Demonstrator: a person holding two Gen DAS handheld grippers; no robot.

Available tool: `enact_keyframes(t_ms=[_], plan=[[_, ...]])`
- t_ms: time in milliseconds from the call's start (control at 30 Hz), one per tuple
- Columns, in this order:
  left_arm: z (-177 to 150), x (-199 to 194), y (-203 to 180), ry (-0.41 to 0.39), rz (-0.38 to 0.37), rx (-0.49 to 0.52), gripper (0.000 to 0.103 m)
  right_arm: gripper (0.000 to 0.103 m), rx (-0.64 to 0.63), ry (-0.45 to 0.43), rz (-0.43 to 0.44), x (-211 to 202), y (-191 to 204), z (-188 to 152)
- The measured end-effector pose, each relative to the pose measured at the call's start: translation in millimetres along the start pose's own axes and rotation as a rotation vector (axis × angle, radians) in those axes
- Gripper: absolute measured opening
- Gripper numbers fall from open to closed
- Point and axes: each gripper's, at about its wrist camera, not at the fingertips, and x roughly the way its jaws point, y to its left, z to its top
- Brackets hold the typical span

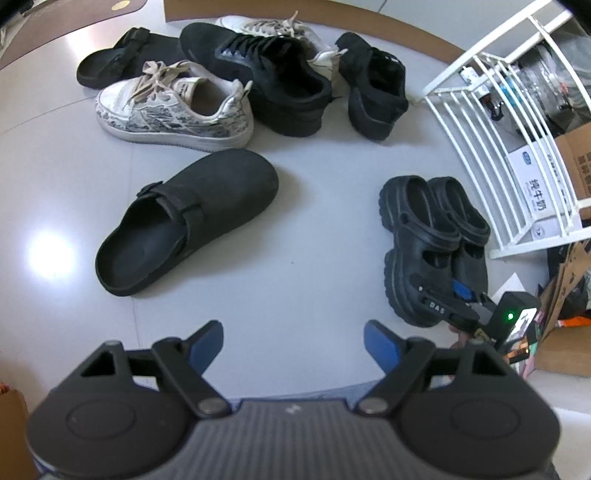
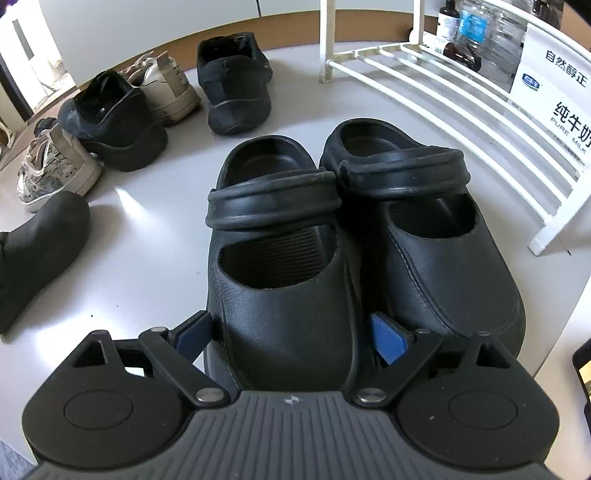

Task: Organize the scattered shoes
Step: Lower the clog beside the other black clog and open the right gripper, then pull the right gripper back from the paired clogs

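Observation:
Two black clogs stand side by side on the pale floor beside the white rack. My right gripper [image 2: 291, 325] straddles the toe of the left clog [image 2: 280, 295], its blue pads against the shoe's sides, one pad wedged between it and the right clog [image 2: 436, 258]. From the left wrist view, that gripper [image 1: 461, 301] sits at the toes of the pair [image 1: 432, 236]. My left gripper [image 1: 293, 332] hangs open over bare floor, holding nothing. A black strap mule [image 1: 184, 221] lies ahead of it.
A heap of shoes lies further back: a patterned white sneaker [image 1: 173, 107], a black sneaker [image 1: 266, 74], a black slip-on [image 1: 373, 85], another black mule [image 1: 122, 59] and a white sneaker [image 1: 273, 26]. The white slatted rack [image 1: 491, 147] stands right, with cartons and bottles behind it.

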Motion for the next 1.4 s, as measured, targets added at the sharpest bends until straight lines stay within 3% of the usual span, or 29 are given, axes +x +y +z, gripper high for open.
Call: enact_keyframes(t_ms=[667,1000,1233,1400], plan=[[1.1,2.9,8.4,-0.012,0.038,0.001,0.087,0.094,0.003,0.007,-0.016,-5.4,-2.5,0.9],[5.1,8.4,29.8,-0.022,0.122,-0.008,0.088,0.094,-0.001,-0.023,0.006,-19.2,-5.7,2.9],[19.3,3.6,38.9,-0.048,0.144,0.015,0.088,0.094,0.016,-0.058,0.013,-28.1,-5.7,5.0],[32.1,-5.8,55.0,-0.074,0.144,-0.021,0.088,0.093,0.014,-0.070,0.028,-32.9,-4.3,6.8]])
